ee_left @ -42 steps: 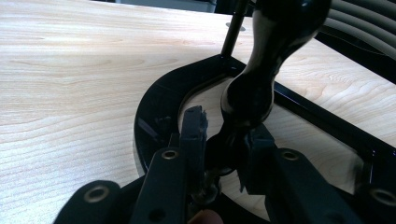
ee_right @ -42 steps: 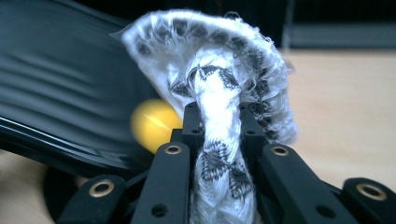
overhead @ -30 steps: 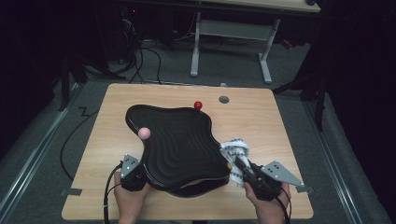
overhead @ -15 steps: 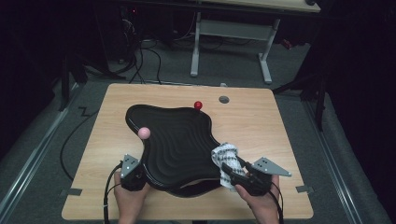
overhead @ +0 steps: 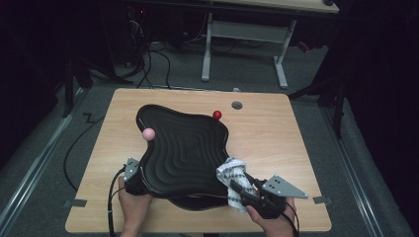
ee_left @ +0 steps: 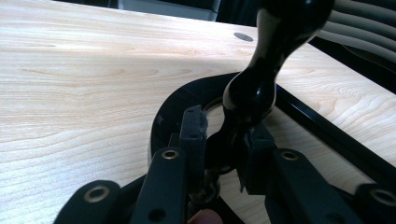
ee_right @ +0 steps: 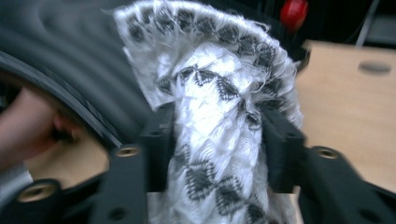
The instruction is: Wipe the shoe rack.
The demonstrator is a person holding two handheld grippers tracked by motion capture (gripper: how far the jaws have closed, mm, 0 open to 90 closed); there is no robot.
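Two grippers, one tray, one cloth

Two hand-held grippers work at the near edge of a wooden table (overhead: 276,133), where a black wavy tray (overhead: 183,148) lies flat across the middle. The left gripper (overhead: 132,178) is clamped on the tray's near left rim; seen from the left gripper view, its jaws pinch a glossy, curved black part of the tray (ee_left: 252,88) with the tabletop showing beneath. The right gripper (overhead: 243,191) is closed on a white cloth with a dark pattern (overhead: 232,174), the bunched fabric squeezed between the jaws (ee_right: 219,135) and resting on the tray's near right edge.

The tray looks stiff, smooth and probably slippery, with ridged rings across its face; its thin rim seems the only sound place to hold it, and a one-sided grip may let it tip or slide. The cloth looks soft, light and limp, easy to hold anywhere, though loose folds could drag or slip free under pressure.

Around the tray, a pink ball (overhead: 148,134) touches its left edge and a red ball (overhead: 217,115) sits at its far rim, both likely to roll if the tray is nudged. A grey cable hole (overhead: 237,105) lies beyond on the tabletop. Cables trail from both grippers off the near edge of the table, and the rest of the tabletop to the right is bare.
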